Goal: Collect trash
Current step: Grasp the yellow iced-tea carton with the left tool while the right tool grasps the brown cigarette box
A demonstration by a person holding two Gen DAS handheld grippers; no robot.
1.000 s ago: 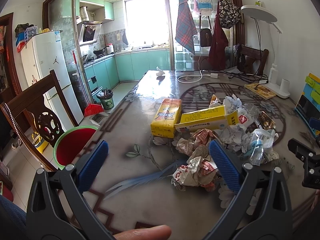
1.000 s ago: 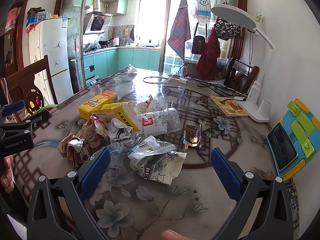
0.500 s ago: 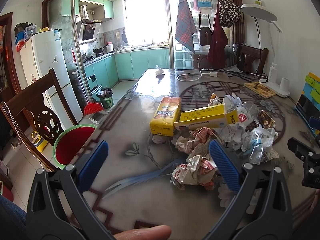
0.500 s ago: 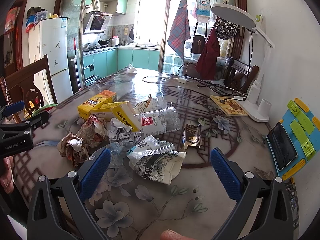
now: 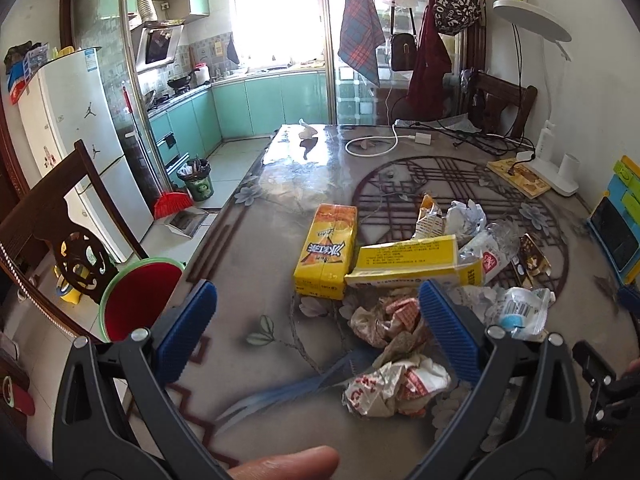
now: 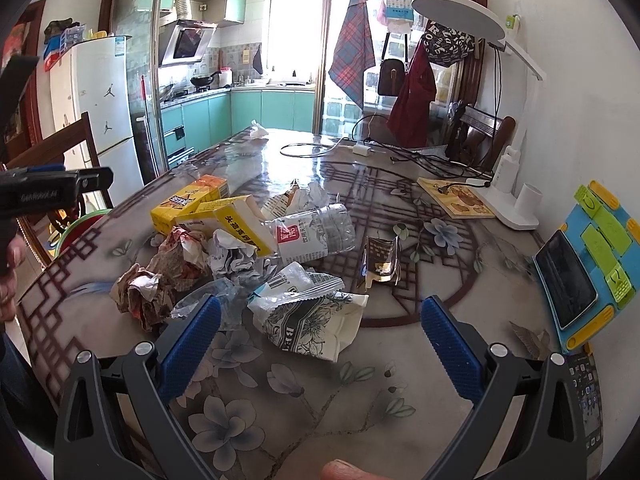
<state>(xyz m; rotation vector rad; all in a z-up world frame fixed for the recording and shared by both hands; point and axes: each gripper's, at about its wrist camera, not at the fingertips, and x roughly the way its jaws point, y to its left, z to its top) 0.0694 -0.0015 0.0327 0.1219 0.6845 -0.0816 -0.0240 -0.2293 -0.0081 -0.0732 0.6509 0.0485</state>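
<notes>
A heap of trash lies on the table: two yellow cartons [image 5: 326, 254] [image 6: 236, 220], crumpled wrappers [image 5: 394, 382] [image 6: 144, 290], a crushed plastic bottle [image 6: 312, 234], a white patterned bag [image 6: 316, 320] and a small dark foil pouch [image 6: 380, 262]. My left gripper [image 5: 316, 332] is open and empty, above the table just left of the nearest crumpled wrapper. My right gripper [image 6: 320, 344] is open and empty, with the patterned bag just beyond its fingertips. A red bin with a green rim [image 5: 138, 300] stands on the floor left of the table.
A chair [image 5: 60, 216] stands by the bin. A desk lamp [image 6: 516, 200], a book [image 6: 460, 200], cables [image 6: 400, 152] and a phone on a blue-green stand [image 6: 580, 272] sit at the table's right and far side.
The left gripper has risen and shifted slightly, so the trash heap sits lower and a bit further right in its view. The right gripper has barely moved. Both stay open.
</notes>
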